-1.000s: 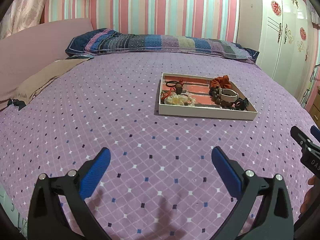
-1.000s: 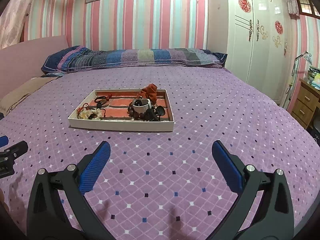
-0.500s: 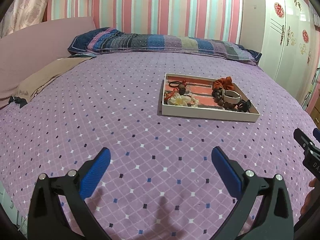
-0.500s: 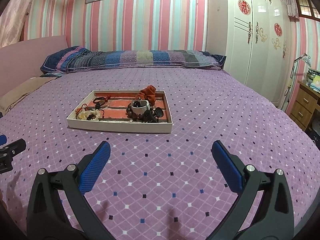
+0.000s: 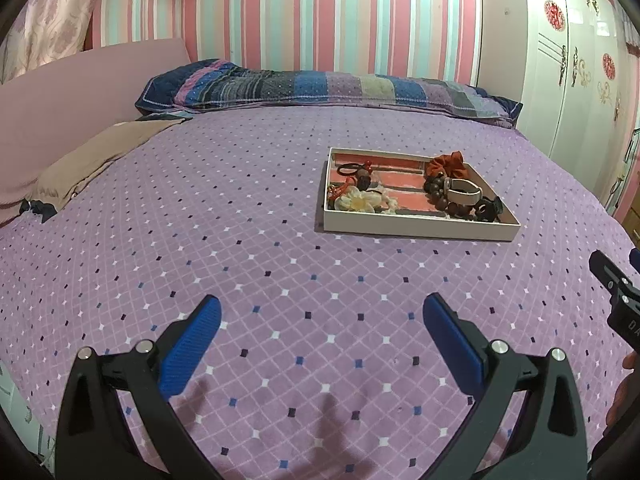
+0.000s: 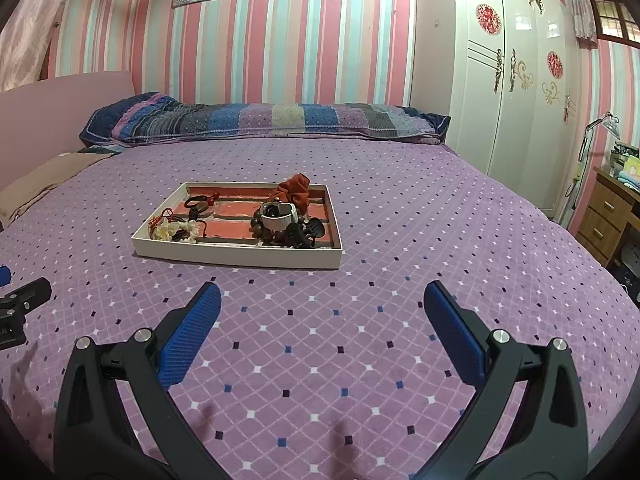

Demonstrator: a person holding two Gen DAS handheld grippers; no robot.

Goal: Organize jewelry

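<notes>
A shallow white tray [image 5: 416, 229] [image 6: 236, 257] with a red lining lies on the purple bed. It holds a cream flower hair tie [image 5: 357, 200] [image 6: 165, 231], a rust scrunchie [image 5: 447, 163] [image 6: 295, 189], a white band on dark beads [image 5: 463, 193] [image 6: 277, 220], a black claw clip [image 5: 487, 207] [image 6: 305, 233] and dark hair ties [image 5: 352, 169] [image 6: 197, 202]. My left gripper [image 5: 322, 314] hovers open over the bedspread, well short of the tray. My right gripper [image 6: 322, 300] is open too, closer to the tray's front wall. Both hold nothing.
A striped pillow [image 6: 264, 118] lies along the headboard wall. A tan cloth [image 5: 96, 160] rests at the bed's left edge. White wardrobe doors [image 6: 516, 64] and a wooden nightstand [image 6: 608, 216] stand to the right. The other gripper's tip shows at each view's edge.
Both views have risen and tilted slightly, so the tray sits a little lower and nearer in frame. The jaws stay wide apart and nothing in the tray has moved.
</notes>
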